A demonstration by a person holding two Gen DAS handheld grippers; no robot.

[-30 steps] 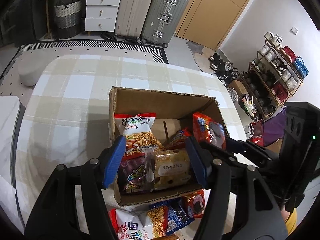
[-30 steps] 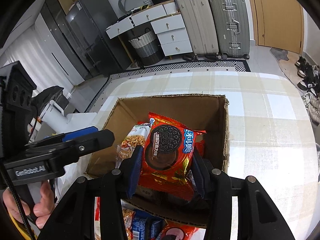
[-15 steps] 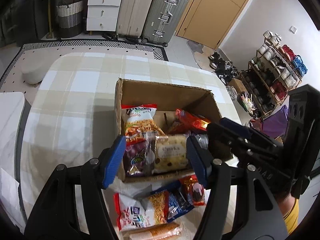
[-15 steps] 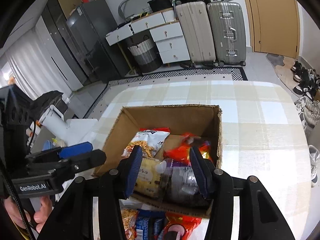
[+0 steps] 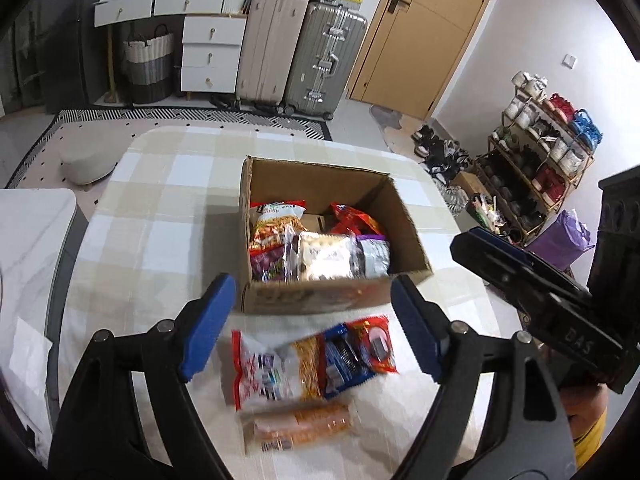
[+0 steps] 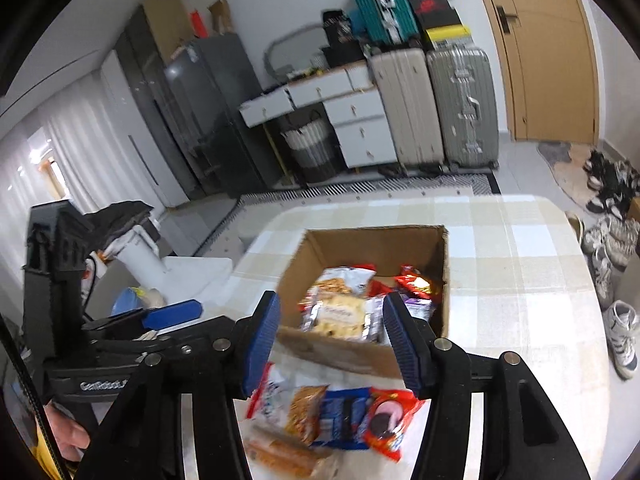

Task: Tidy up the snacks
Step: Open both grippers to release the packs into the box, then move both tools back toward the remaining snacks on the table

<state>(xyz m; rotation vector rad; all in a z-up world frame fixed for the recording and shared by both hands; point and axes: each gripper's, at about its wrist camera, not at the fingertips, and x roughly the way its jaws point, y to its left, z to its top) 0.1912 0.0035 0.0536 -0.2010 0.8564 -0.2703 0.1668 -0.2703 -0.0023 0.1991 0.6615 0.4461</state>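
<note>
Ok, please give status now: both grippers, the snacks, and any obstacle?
Left gripper open, empty. Right gripper open, empty. Cardboard box part filled; several snack packets on table before it. Nothing in the way.

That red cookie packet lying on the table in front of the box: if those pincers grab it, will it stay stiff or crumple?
The red cookie packet looks like thin glossy foil, so it would probably crumple and may slip between the pads. It lies flat against the blue packet, so a push might drag both. Its contents could crack if squeezed hard.
</note>
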